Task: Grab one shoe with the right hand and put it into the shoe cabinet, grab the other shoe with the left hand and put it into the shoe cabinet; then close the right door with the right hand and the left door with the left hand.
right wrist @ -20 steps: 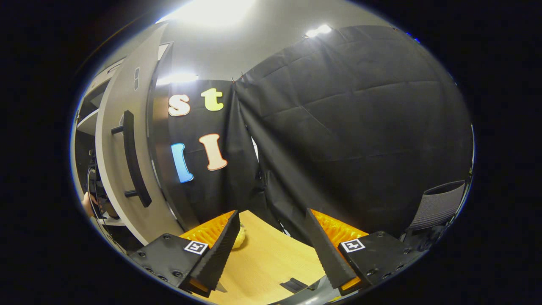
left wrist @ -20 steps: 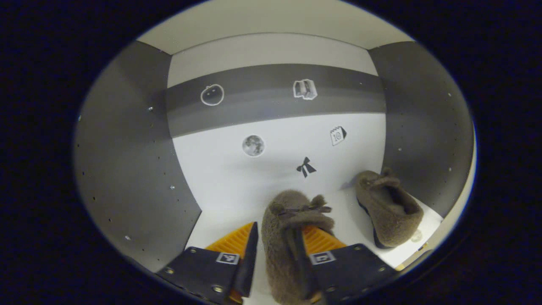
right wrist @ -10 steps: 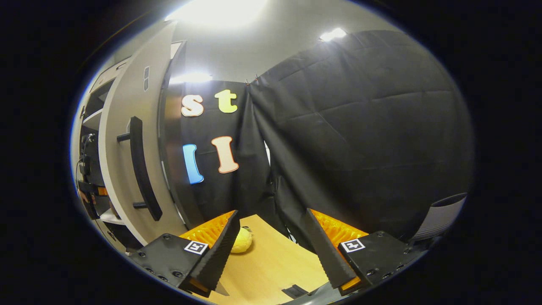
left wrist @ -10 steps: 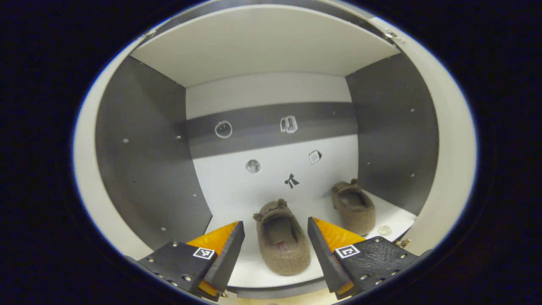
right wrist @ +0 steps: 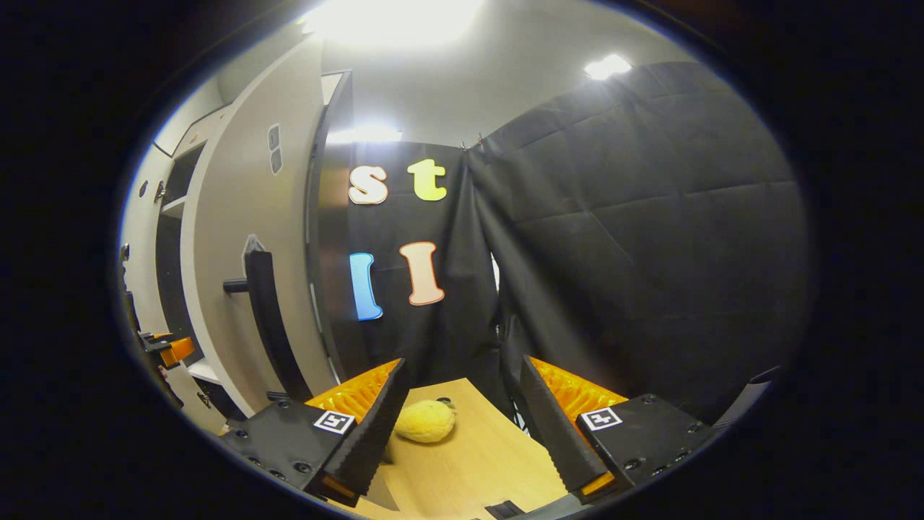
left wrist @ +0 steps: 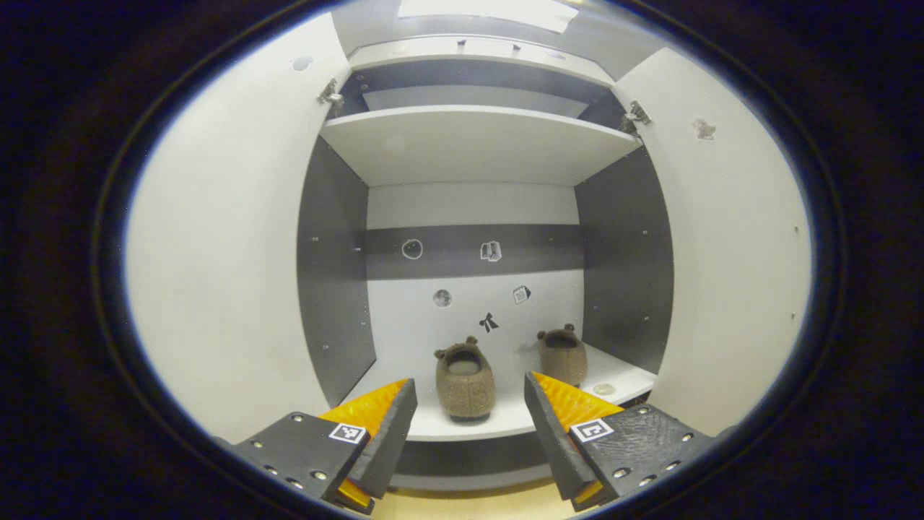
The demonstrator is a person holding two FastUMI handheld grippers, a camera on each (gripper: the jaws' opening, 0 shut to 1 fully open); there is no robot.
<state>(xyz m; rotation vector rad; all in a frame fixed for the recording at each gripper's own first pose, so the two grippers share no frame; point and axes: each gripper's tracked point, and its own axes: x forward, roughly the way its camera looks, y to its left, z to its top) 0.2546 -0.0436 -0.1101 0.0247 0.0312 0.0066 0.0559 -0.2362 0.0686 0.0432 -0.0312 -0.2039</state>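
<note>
Two brown fuzzy shoes stand on the lower shelf (left wrist: 498,427) of the open shoe cabinet, heels toward me. One shoe (left wrist: 463,394) is in the middle, the other shoe (left wrist: 562,357) sits farther back to the right. My left gripper (left wrist: 470,380) is open, outside the cabinet front, clear of both shoes. Both doors are swung wide: left door (left wrist: 216,253), right door (left wrist: 729,253). In the right gripper view, my right gripper (right wrist: 463,362) is open and holds nothing. The right door (right wrist: 231,238) with its black bar handle (right wrist: 271,325) stands to its left.
An upper shelf (left wrist: 476,141) spans the cabinet above the shoes. A small round disc (left wrist: 605,388) lies near the shelf's right front. A yellow round object (right wrist: 426,421) rests on the wooden table (right wrist: 476,455). The left gripper (right wrist: 164,349) peeks past the door.
My left gripper let go of the middle shoe and pulled back out of the cabinet. The right gripper view has shifted, so the right door and its handle sit nearer its centre.
</note>
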